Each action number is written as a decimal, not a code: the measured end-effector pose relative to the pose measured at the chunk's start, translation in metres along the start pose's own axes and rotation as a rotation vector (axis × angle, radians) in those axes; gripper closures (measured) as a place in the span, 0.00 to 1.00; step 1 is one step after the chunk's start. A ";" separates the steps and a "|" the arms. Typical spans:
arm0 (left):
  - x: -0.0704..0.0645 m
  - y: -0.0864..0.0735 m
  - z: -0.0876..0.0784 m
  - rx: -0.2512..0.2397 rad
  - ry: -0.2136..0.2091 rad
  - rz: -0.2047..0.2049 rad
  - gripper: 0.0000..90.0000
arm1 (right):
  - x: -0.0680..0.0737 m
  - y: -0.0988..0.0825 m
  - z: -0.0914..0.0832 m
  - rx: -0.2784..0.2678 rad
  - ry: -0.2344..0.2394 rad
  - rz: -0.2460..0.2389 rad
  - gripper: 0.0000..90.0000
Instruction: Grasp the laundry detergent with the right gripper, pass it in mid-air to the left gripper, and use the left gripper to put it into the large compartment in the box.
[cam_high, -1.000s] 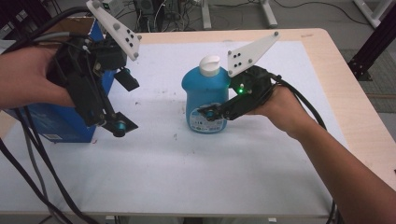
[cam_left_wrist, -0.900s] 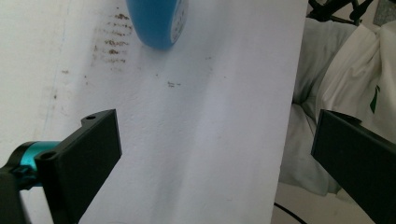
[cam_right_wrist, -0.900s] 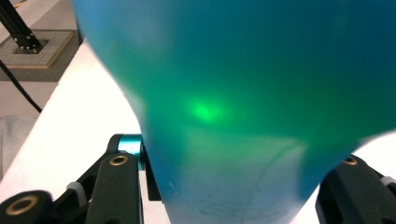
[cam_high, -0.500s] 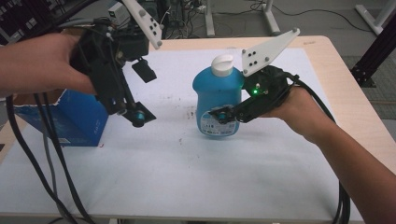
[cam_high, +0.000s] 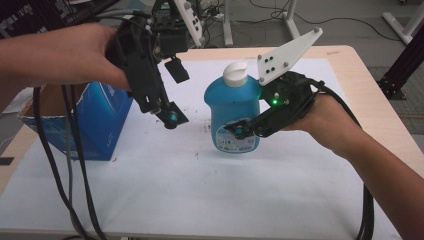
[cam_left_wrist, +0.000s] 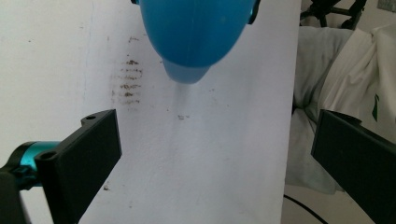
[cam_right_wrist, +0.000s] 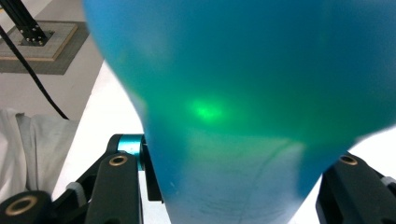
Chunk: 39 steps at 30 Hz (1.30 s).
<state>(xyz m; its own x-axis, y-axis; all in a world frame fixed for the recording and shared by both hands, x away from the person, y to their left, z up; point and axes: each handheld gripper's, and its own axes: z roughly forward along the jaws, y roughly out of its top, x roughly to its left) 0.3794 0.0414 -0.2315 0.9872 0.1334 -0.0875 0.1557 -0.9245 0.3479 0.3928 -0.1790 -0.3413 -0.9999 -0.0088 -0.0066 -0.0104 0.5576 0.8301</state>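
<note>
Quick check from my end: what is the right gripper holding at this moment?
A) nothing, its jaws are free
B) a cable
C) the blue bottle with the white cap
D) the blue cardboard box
C: the right gripper has its jaws clamped on both sides of the blue bottle, and the right gripper view shows the same.

The label (cam_high: 235, 144) low on the blue bottle (cam_high: 234, 107) carries print too small to read, and the pale marking on the side of the blue box (cam_high: 97, 127) left of the bottle is also illegible.
</note>
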 end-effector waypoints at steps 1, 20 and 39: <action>0.000 0.002 -0.001 0.002 -0.002 0.003 0.02 | 0.001 0.001 0.000 -0.003 -0.001 -0.001 0.51; 0.004 0.032 0.007 0.033 -0.020 0.048 0.02 | 0.005 0.013 0.015 -0.001 0.029 0.000 0.51; 0.008 0.048 0.017 0.058 -0.027 0.079 0.02 | 0.006 0.023 0.024 0.010 0.062 0.019 0.51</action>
<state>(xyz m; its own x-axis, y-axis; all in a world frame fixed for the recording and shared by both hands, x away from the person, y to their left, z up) 0.3944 -0.0083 -0.2313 0.9949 0.0506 -0.0875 0.0747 -0.9510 0.2999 0.3867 -0.1465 -0.3359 -0.9978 -0.0495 0.0439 0.0082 0.5667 0.8239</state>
